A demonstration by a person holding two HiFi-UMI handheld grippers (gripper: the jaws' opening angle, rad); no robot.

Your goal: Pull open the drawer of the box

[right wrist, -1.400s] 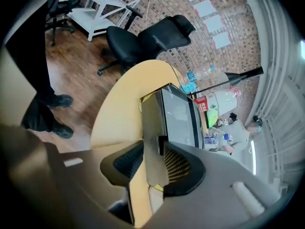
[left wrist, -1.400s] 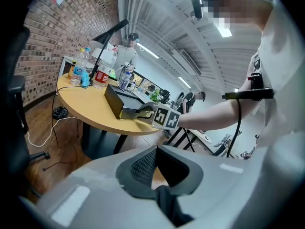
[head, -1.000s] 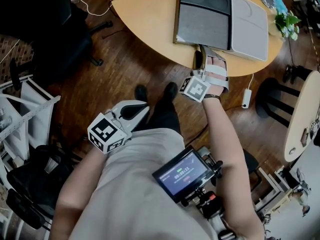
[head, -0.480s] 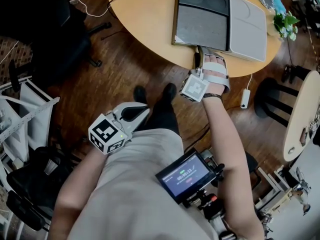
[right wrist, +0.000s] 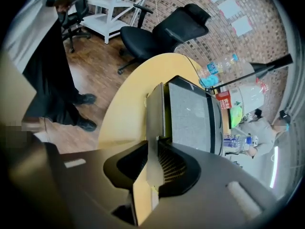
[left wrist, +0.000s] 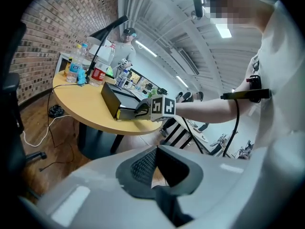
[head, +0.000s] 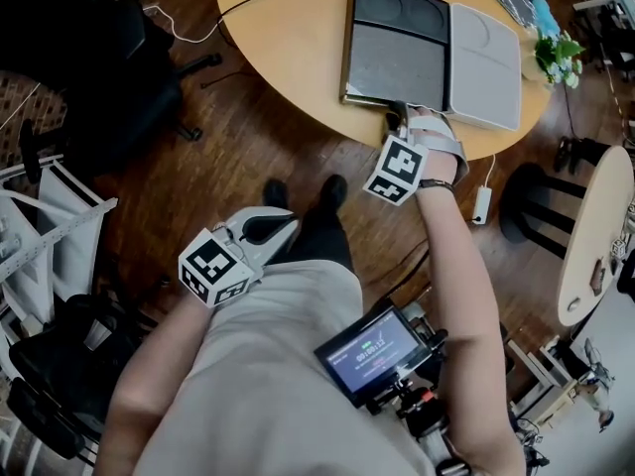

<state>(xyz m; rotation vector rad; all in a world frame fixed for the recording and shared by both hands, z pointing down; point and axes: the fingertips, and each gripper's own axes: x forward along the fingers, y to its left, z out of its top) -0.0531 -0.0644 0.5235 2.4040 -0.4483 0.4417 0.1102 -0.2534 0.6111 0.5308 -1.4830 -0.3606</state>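
Note:
The dark box [head: 397, 48] lies on the round wooden table [head: 288, 38], its drawer front [head: 377, 97] facing the near edge. My right gripper [head: 402, 115] is at that front. In the right gripper view the grey drawer front [right wrist: 155, 123] stands upright between the jaws of the right gripper [right wrist: 155, 163], which are closing, and both pads lie against it. The box top [right wrist: 190, 113] stretches away behind. My left gripper [head: 268, 224] hangs by my waist, far from the table, shut with nothing in it [left wrist: 156, 149]. From there I see the box [left wrist: 114, 101] and the right gripper [left wrist: 143, 108].
A light grey flat panel [head: 486, 53] adjoins the box on its right. A small plant [head: 561, 53] stands at the table's far right. Bottles [right wrist: 219, 68] stand beyond the box. A black office chair [head: 109, 77] and a white rack [head: 40, 226] stand to the left on the wooden floor.
My right hand has edged up to the box's front edge and its marker cube has rolled to face up. The left gripper has stayed by my waist.

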